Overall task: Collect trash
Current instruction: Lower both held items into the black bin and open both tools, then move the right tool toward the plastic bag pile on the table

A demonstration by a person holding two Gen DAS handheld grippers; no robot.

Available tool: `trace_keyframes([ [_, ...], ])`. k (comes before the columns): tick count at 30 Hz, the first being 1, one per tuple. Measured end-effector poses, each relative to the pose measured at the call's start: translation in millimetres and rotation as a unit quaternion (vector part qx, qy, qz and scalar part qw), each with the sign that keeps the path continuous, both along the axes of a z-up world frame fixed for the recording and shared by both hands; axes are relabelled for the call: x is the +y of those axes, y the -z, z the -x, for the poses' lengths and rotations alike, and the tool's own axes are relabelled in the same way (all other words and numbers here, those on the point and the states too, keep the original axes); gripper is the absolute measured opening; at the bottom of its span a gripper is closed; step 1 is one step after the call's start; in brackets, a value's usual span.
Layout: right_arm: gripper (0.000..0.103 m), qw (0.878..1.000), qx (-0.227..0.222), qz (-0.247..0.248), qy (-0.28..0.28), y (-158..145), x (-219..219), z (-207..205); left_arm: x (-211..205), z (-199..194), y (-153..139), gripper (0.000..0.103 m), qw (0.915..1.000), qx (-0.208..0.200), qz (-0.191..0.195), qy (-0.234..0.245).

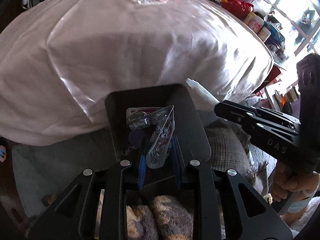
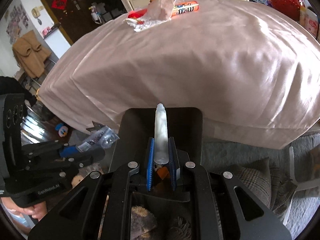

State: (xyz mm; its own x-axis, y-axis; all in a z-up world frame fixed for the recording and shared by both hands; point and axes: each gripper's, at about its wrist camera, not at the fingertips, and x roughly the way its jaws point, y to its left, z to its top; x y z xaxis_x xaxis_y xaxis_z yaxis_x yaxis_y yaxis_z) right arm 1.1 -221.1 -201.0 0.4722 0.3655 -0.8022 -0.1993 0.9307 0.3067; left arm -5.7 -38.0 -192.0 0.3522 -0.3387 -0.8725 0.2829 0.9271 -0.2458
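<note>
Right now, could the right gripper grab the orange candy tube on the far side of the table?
Probably not: the right gripper is shut on a clear tube, and the candy tube lies across the whole table.

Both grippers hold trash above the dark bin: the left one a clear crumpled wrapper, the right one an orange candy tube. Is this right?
Not quite. The right gripper holds a translucent white tube, as the right wrist view shows; the orange candy tube lies on the covered table. The left gripper does hold the clear wrapper above the bin.
</note>
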Motion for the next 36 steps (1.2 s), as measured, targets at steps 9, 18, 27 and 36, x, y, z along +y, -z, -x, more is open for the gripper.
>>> trace_keyframes([
  [9, 0.018, 1.000, 0.002, 0.006, 0.001, -2, 4, -7, -2, -2, 3, 0.023, 0.9999, 0.012, 0.001, 0.006],
  [18, 0.037, 1.000, 0.001, 0.009, 0.017, -6, 1, -12, 0, -1, 3, 0.044, 0.9999, 0.012, -0.001, 0.001],
  [27, 0.092, 0.997, -0.034, 0.032, 0.060, -25, -26, -15, 12, 0, -23, 0.084, 0.9995, -0.020, 0.015, -0.018],
  [36, 0.093, 0.995, -0.064, 0.012, 0.071, -57, -43, -29, 41, -13, -66, 0.085, 0.9955, -0.070, 0.035, -0.054],
])
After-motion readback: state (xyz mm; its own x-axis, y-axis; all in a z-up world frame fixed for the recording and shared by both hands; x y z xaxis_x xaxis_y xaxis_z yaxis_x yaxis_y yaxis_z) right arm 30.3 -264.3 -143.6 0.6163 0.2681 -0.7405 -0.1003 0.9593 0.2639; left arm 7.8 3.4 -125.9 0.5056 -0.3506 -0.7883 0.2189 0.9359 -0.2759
